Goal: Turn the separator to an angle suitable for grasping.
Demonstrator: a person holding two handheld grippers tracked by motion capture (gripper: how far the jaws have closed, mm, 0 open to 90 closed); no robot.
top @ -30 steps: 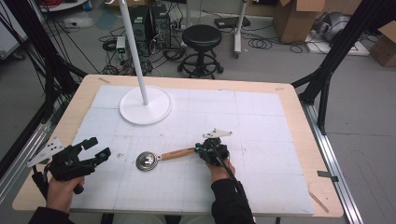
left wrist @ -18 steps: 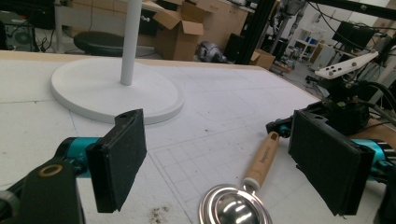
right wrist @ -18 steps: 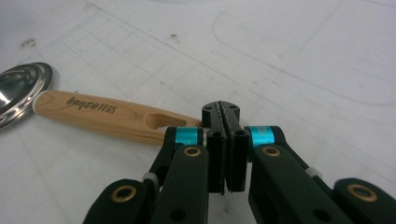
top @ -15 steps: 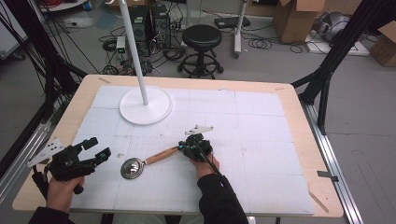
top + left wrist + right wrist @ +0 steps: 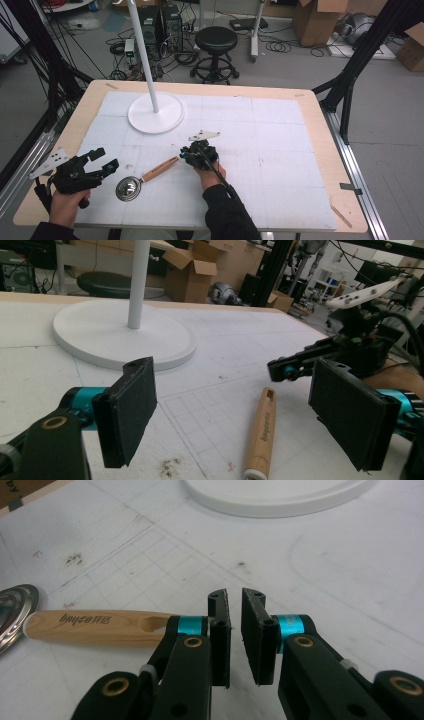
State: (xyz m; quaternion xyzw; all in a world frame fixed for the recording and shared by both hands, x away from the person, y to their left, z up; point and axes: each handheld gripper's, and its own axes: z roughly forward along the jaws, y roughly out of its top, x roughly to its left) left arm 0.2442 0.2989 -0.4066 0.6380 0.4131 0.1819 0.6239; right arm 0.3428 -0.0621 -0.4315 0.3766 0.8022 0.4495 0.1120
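A spoon with a wooden handle [image 5: 159, 169] and a round metal bowl [image 5: 129, 189] lies flat on the white mat [image 5: 280, 150], left of the middle. My right gripper [image 5: 183, 154] sits at the far end of the handle. In the right gripper view its jaws [image 5: 234, 597] stand almost together with nothing between them, and the handle [image 5: 95, 627] lies just outside the left jaw, with the bowl [image 5: 12, 612] at the edge. My left gripper [image 5: 105, 158] is open wide, just left of the bowl. The left gripper view [image 5: 235, 385] shows the handle [image 5: 262, 432] between its jaws, farther off.
A white round stand base [image 5: 155, 113] with an upright white pole [image 5: 142, 45] occupies the back left of the mat. The wooden table edge [image 5: 320, 115] frames the mat. A black stool [image 5: 216, 40], boxes and cables lie beyond the table.
The right gripper has moved left and toward the front edge, and the spoon has slid the same way with it. The left gripper has stayed in place, open.
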